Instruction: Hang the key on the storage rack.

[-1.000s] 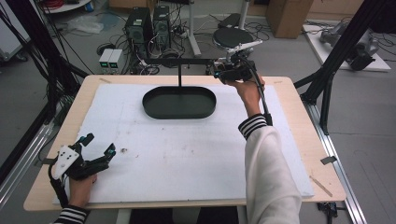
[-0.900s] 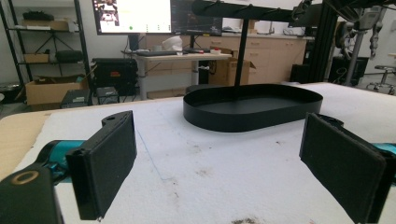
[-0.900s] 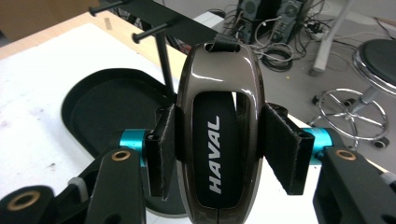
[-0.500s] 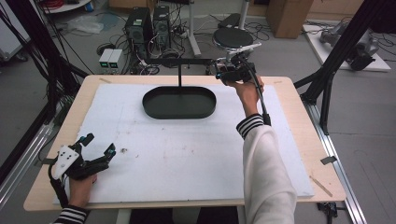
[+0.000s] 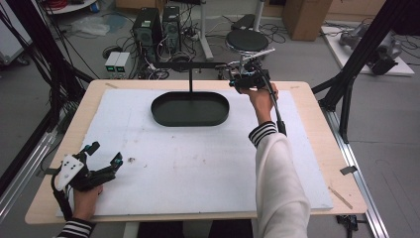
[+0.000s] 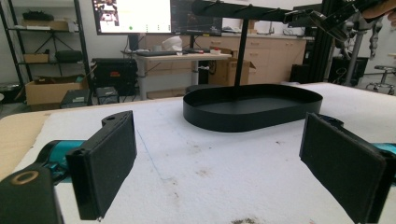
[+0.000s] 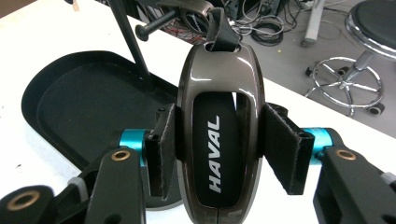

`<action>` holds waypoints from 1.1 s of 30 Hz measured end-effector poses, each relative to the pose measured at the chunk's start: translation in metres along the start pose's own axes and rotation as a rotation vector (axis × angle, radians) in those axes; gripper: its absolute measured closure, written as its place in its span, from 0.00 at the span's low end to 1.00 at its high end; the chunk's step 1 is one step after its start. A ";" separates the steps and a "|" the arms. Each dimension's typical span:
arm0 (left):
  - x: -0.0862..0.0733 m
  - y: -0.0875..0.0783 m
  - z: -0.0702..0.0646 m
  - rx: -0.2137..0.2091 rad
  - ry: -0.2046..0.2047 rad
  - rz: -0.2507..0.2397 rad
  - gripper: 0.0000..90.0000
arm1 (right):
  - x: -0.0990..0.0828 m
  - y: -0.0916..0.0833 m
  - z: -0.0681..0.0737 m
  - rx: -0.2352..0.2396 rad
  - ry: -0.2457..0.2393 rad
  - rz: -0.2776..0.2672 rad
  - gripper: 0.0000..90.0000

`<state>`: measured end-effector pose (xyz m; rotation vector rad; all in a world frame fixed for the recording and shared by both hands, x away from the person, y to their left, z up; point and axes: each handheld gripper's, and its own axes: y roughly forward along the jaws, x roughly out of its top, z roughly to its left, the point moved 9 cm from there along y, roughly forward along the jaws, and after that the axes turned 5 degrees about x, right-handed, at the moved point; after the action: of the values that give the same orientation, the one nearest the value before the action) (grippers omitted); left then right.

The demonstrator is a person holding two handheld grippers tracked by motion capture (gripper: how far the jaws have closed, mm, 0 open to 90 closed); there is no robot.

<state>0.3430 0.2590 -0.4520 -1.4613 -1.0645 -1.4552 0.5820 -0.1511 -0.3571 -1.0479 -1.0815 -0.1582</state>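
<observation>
In the high view, the right gripper (image 5: pixel 236 82) is held out at the far right end of a black stand's crossbar (image 5: pixel 190 65), above the right end of the oval black tray (image 5: pixel 190 108) that forms the stand's base on the white mat (image 5: pixel 198 158). The left gripper (image 5: pixel 101 159) rests low near the mat's near left corner, well apart from the tray, its jaws spread with nothing between them. In the left gripper view, the two black pads (image 6: pixel 107 161) stand wide apart over the bare mat, with the tray (image 6: pixel 252 112) and its upright post (image 6: pixel 242 51) farther ahead and the right gripper (image 6: pixel 334 18) up at the crossbar's end. In the right gripper view, the pads (image 7: pixel 285 149) are clamped on either side of a glossy brown-grey key fob (image 7: pixel 217 135) marked HAVAL, held upright; its black strap (image 7: pixel 219 30) rises to a peg (image 7: pixel 156 25) on the crossbar, and the tray (image 7: pixel 74 107) lies below to the left.
</observation>
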 end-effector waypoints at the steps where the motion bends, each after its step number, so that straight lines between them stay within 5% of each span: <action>1: 0.000 0.000 0.000 0.001 0.000 -0.001 0.13 | -0.001 0.000 -0.001 0.005 0.003 0.002 0.53; 15: 0.000 0.000 0.000 0.000 0.002 -0.002 0.13 | -0.021 0.015 -0.010 -0.018 0.018 0.112 0.53; 33: 0.000 -0.001 0.000 0.000 0.003 -0.002 0.13 | -0.026 0.032 -0.003 0.045 0.056 0.129 0.50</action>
<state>0.3424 0.2591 -0.4519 -1.4587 -1.0640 -1.4582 0.5892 -0.1459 -0.3972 -1.0634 -0.9602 -0.0590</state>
